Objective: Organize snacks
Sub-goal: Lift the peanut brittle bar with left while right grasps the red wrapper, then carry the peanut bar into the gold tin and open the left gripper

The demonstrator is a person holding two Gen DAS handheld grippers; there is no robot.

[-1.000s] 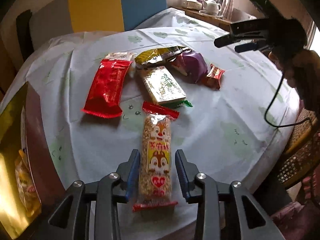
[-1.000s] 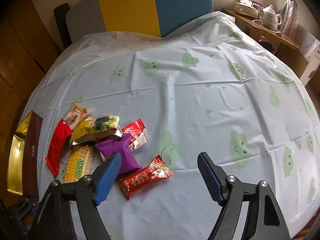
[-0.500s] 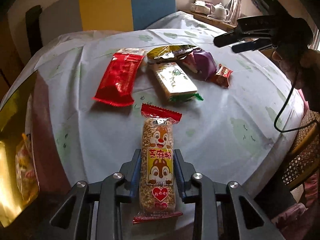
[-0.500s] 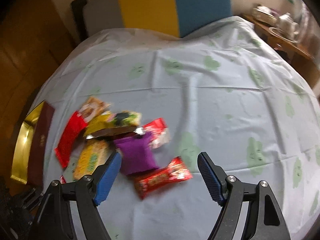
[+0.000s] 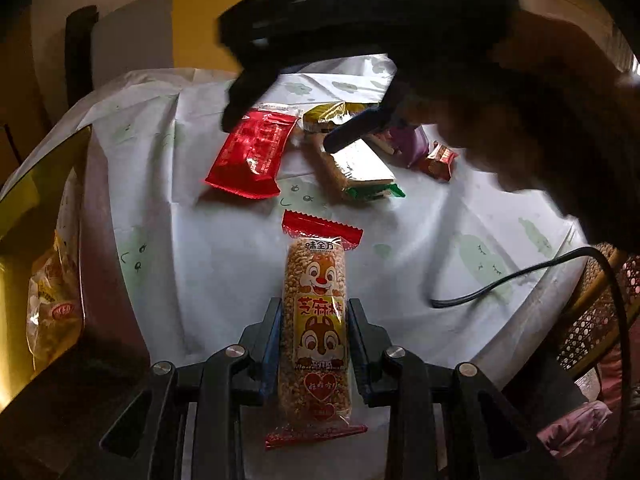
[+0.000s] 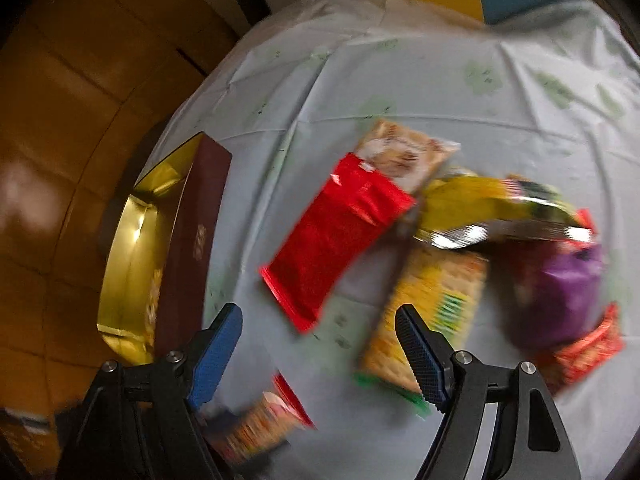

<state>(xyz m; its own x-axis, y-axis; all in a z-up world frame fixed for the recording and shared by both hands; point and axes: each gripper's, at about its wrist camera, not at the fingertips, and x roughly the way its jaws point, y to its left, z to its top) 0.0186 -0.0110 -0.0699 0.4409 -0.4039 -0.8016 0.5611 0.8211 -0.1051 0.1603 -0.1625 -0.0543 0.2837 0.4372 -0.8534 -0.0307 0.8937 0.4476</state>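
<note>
Left tool [image 5: 314, 340] pinches the squirrel-print sesame bar [image 5: 314, 336] above the worktop [image 5: 224, 256] edge. Right tool [image 6: 320, 354], spread, hovers over the red packet [image 6: 336, 236]. Step: transfer; next move calls for carrying the bar to the gold-lined box [image 6: 132, 248].

The left wrist camera looks low and close across the table [image 5: 224, 264] from its near edge, toward the far edge. The right wrist camera, blurred, looks steeply down from higher up. Both views share the red packet [image 5: 250, 156] [image 6: 336, 236] and the gold box [image 5: 36, 200] [image 6: 132, 256] at the table's left edge.
</note>
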